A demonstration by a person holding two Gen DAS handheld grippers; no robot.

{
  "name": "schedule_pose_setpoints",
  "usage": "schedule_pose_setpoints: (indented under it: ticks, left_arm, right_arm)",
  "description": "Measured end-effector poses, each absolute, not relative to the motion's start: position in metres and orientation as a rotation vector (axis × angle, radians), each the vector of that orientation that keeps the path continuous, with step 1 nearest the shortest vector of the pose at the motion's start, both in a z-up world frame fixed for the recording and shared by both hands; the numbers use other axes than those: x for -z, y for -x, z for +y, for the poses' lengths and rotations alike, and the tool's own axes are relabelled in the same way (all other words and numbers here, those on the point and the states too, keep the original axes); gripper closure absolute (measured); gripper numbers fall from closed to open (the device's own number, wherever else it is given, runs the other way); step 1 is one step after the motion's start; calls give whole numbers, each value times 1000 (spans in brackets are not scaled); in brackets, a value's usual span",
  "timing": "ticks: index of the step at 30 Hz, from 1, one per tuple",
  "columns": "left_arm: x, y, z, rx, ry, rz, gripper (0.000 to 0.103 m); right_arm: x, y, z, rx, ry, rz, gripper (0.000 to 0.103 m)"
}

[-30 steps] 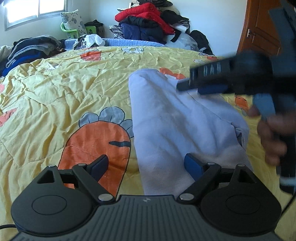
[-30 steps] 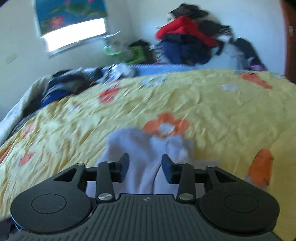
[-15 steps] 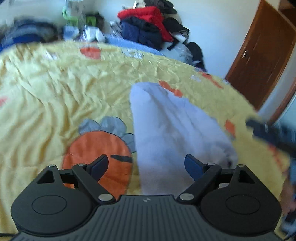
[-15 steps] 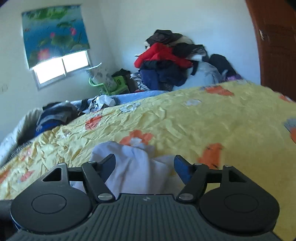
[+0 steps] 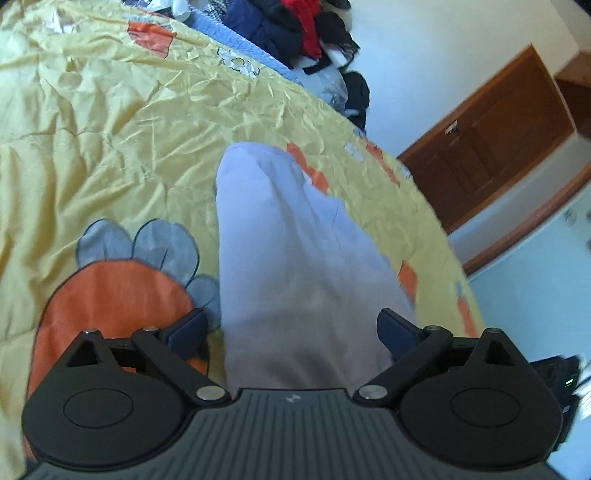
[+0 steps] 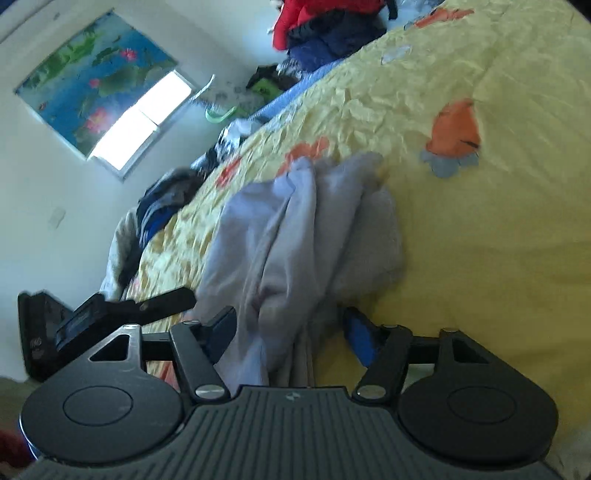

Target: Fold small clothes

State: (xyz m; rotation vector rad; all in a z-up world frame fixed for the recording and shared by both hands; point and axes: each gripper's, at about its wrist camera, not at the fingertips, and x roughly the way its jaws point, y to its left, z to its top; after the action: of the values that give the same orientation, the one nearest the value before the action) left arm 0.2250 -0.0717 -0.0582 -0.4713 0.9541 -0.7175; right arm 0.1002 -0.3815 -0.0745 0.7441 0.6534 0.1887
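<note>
Clothes heap (image 5: 295, 33) crowds quilt's (image 5: 110, 129) far edge.

Readable text: none is showing in either wrist view.
Gripper body (image 5: 291, 424): a small pale logo mark is sitting at its front edge, with no letters legible.
Other gripper's side (image 6: 79, 317): markings are showing there, too blurred to read.

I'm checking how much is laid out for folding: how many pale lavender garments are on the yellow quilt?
1. The lavender garment lies lengthwise on the yellow quilt, beside the carrot print. More could lie outside both views.
</note>
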Motion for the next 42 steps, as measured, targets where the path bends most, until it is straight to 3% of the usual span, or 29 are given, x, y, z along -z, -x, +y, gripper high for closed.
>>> schedule_pose_setpoints:
  ticks: [6,7,8,10,16,28,34,37,39,40,42]
  left_arm:
    - [68,-239,-77,721,610,928,7]
    - [68,-237,-77,700,608,915,22]
    - [68,-235,-78,672,583,907,47]
    - [68,-232,-81,601,504,897,69]
    - [52,-213,-79,596,422,789,79]
    - [-10,-212,-58,498,295,584,80]
    - [30,-237,-67,405,238,781,78]
    - [33,-235,-69,394,196,779,70]
    - [25,-229,-66,390,186,763,45]
    - [21,-225,-63,378,179,743,27]
    - [13,-210,-59,352,150,696,22]
  right_arm:
    - [80,-140,-378,-160,-776,585,38]
    - [79,-144,-374,-161,-759,583,44]
    - [80,-150,-371,-174,-748,580,54]
    - [82,-155,-368,-167,-732,594,73]
    - [81,-152,-364,-143,-720,587,77]
    - [16,-173,-327,-228,-547,422,77]
    - [39,-208,-315,-191,-524,529,72]
    - [53,-211,-315,-95,-474,579,64]
    - [52,-196,-320,-54,-454,545,57]
    - [48,-186,-321,-16,-432,524,57]
    - [35,-162,-320,76,-362,470,59]
